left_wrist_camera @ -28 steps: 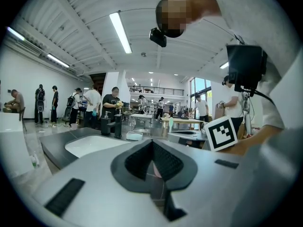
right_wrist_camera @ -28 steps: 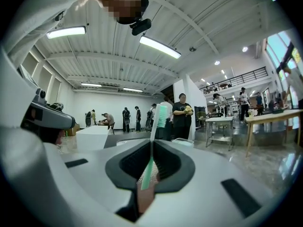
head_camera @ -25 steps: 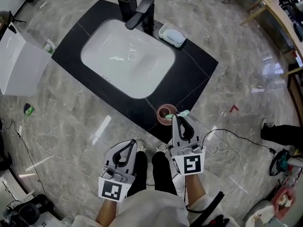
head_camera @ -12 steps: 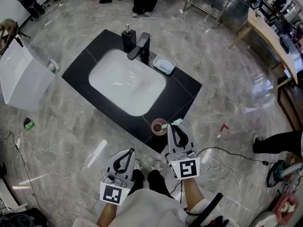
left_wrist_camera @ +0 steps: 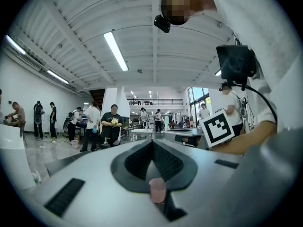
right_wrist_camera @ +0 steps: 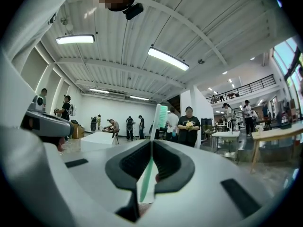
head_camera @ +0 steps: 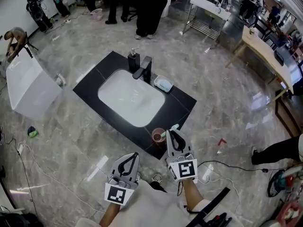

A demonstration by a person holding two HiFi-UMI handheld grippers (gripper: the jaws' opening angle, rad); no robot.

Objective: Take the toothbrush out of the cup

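The pink cup [head_camera: 158, 136] stands on the near corner of the black counter [head_camera: 182, 103]. My right gripper [head_camera: 172, 131] is shut on the green-and-white toothbrush [right_wrist_camera: 147, 170], held just right of the cup and above the counter's edge. Its bristle head [head_camera: 174, 126] pokes out past the fingertips. In the right gripper view the whole brush lies between the closed jaws, bristles [right_wrist_camera: 161, 116] far end. My left gripper [head_camera: 136, 154] hangs lower left of the cup, jaws together on nothing. A small pink shape [left_wrist_camera: 157, 189] shows through the gap behind its tips [left_wrist_camera: 152, 141].
The white basin [head_camera: 131, 97] fills the counter, with a black faucet [head_camera: 146, 68], soap dispenser [head_camera: 134, 60] and soap dish [head_camera: 164, 83] at its far side. A white box [head_camera: 29, 86] stands left. Cables [head_camera: 227, 150] trail on the marble floor. People [head_camera: 150, 6] stand beyond.
Both grippers have risen with the head view, so the counter looks smaller and farther. The right gripper kept hold of the toothbrush, which sits higher beside the cup.
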